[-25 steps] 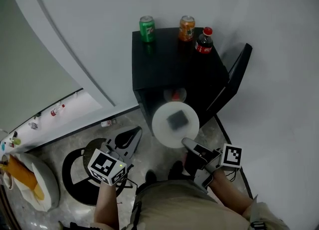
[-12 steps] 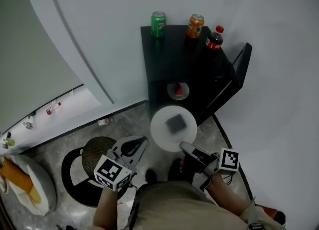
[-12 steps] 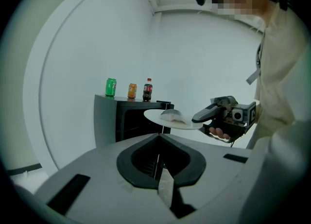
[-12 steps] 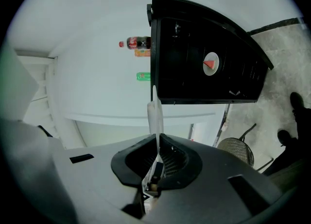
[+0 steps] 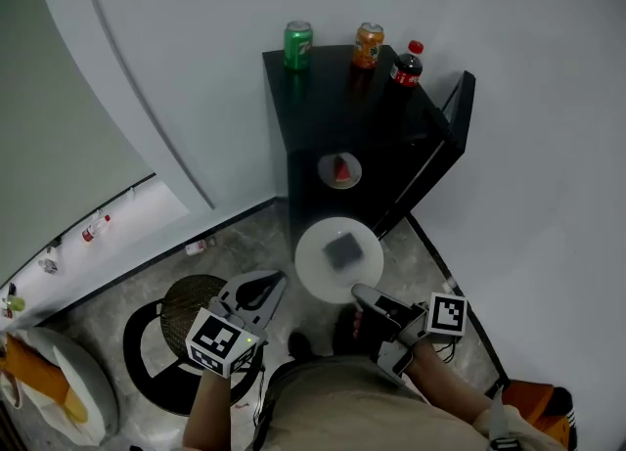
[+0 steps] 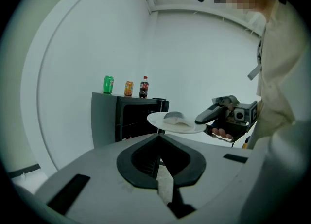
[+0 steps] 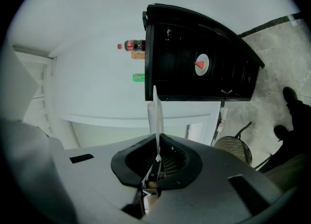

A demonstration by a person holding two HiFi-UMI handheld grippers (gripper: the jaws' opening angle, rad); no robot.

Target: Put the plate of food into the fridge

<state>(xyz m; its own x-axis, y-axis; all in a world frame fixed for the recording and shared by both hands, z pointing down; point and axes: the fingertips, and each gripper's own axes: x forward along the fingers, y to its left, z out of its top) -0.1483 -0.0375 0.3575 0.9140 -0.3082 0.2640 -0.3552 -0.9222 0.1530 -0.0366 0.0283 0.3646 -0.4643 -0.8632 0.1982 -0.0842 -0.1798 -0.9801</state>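
White plate (image 5: 315, 268) with its grey lump of food (image 5: 342, 247) sits pinched by the near rim in my right claw (image 5: 359, 293). From that claw's own view I see the plate edge-on, running straight up out of the closed jaws. My left claw (image 5: 274, 281) is pressed together on nothing and hangs low at my left side, pointing toward the fridge (image 5: 323, 97).

Over the last second the grip has not altered, and both claws have kept their jaws as they were. What has changed is the framing. A second ago the plate overlapped the fridge's open front and half hid the small dish with a red slice (image 5: 339, 171) on the shelf inside. Now that dish shows whole, with a dark gap between it and my plate. My head moved as well, so I cannot say whether the plate drew back or only my viewpoint rose.

For the task, the plate is in the air in front of the opening, not yet inside. The door (image 5: 452, 121) stands open to the right. The green can (image 5: 297, 45), orange can (image 5: 368, 44) and cola bottle (image 5: 406, 65) stand on top, out of my path. I judge the remaining move is a level push forward onto a shelf, clear of that small dish.
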